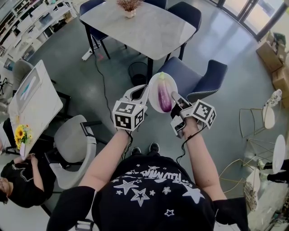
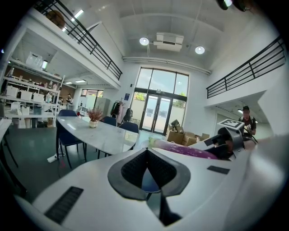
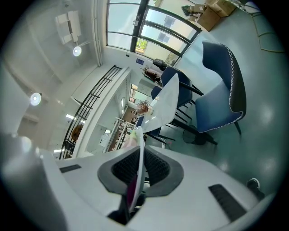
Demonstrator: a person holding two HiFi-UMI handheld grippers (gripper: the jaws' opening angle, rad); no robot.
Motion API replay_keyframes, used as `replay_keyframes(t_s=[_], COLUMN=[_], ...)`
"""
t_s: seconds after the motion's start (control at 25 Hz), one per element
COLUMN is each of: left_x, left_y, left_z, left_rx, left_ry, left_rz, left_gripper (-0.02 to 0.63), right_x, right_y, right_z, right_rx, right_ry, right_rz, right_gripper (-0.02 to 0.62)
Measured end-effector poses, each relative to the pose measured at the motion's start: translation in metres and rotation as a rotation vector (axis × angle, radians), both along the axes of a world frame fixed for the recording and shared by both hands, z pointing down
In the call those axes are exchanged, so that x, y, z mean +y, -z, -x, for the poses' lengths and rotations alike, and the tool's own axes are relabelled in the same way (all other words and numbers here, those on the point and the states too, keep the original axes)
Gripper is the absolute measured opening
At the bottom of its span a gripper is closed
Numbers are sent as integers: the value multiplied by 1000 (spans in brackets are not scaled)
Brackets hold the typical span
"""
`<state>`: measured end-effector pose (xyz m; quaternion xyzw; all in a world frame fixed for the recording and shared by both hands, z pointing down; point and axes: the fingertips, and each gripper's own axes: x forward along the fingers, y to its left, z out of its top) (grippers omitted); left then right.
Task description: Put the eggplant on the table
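A purple eggplant [image 1: 164,95] with a green stem lies on a white plate [image 1: 153,85] held in the air in front of me. My right gripper [image 1: 175,100] is shut on the plate's right rim; in the right gripper view the thin plate edge [image 3: 141,149] runs between its jaws. My left gripper [image 1: 141,90] sits at the plate's left rim with its jaws together. The left gripper view shows the eggplant [image 2: 189,151] just to the right of the left gripper [image 2: 146,173]. Ahead and below stands the marble table [image 1: 140,25].
Blue chairs [image 1: 201,79] surround the table, one directly below the plate. A small potted plant [image 1: 129,6] stands on the table's far side. A black bin [image 1: 137,72] and a cable lie on the floor. A grey chair [image 1: 72,144] and a white side table [image 1: 34,99] are at left.
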<state>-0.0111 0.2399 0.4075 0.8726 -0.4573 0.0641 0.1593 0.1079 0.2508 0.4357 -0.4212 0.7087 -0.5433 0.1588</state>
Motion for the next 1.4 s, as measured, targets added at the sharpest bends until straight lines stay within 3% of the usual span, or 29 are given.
replay_keyframes(t_s=[1.4], left_x=[-27], left_y=[4], left_z=[-45], left_rx=[-49], left_ry=[124], left_rz=[-6], left_gripper=[8], right_x=[-44], right_y=[1], right_z=[-44], right_rx=[-42], right_ry=[146], right_rz=[-13], right_gripper=[29])
